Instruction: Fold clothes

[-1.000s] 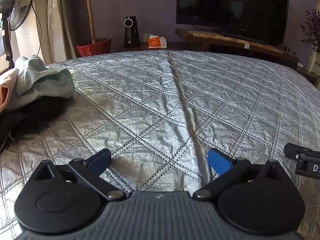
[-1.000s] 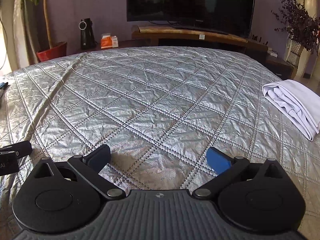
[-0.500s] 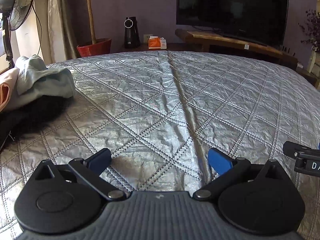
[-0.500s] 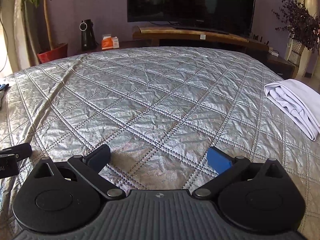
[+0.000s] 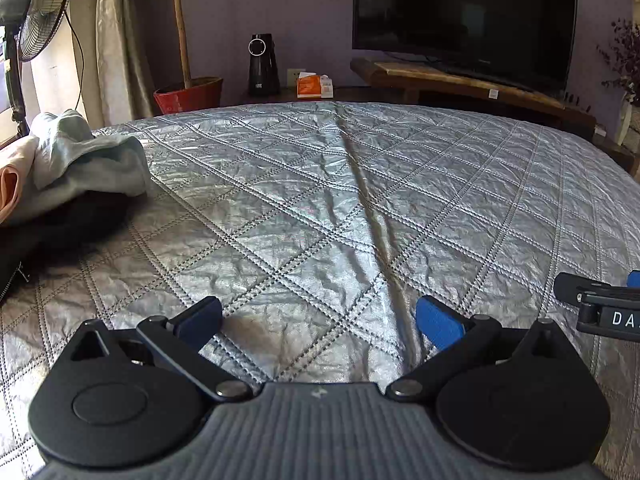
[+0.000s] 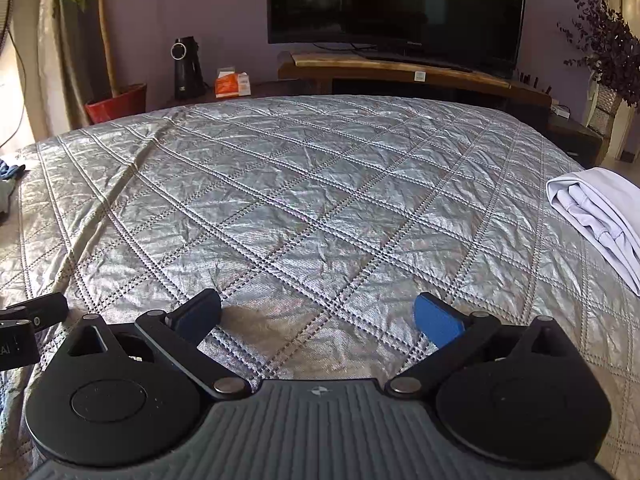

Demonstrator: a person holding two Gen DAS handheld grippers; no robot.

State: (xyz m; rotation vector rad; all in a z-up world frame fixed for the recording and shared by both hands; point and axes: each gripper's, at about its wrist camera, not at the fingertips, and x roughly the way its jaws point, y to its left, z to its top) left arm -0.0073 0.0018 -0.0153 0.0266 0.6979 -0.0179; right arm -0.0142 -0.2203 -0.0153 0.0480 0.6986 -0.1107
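A heap of unfolded clothes lies at the bed's left edge: a pale blue-grey garment (image 5: pixel 86 164) on top, a peach piece (image 5: pixel 9 188) and a black one (image 5: pixel 60 228) beneath. A folded white garment (image 6: pixel 600 216) rests at the right edge. My left gripper (image 5: pixel 319 316) hovers open just above the silver quilted bedspread (image 5: pixel 360 184), nothing between its blue pads, well right of the heap. My right gripper (image 6: pixel 318 314) is likewise open and empty, left of the folded garment. Each gripper shows at the other view's edge.
Beyond the bed's far end stand a TV (image 6: pixel 396 0) on a low wooden stand (image 6: pixel 412 74), a potted tree in a red pot (image 5: pixel 188 94), a black device (image 5: pixel 262 64) and an orange box (image 5: pixel 314 86). A standing fan (image 5: pixel 36 12) is at the left.
Both grippers have drifted slightly; the right wrist view has turned a little left, so the folded white garment sits further right in frame. Jaws remain wide apart.
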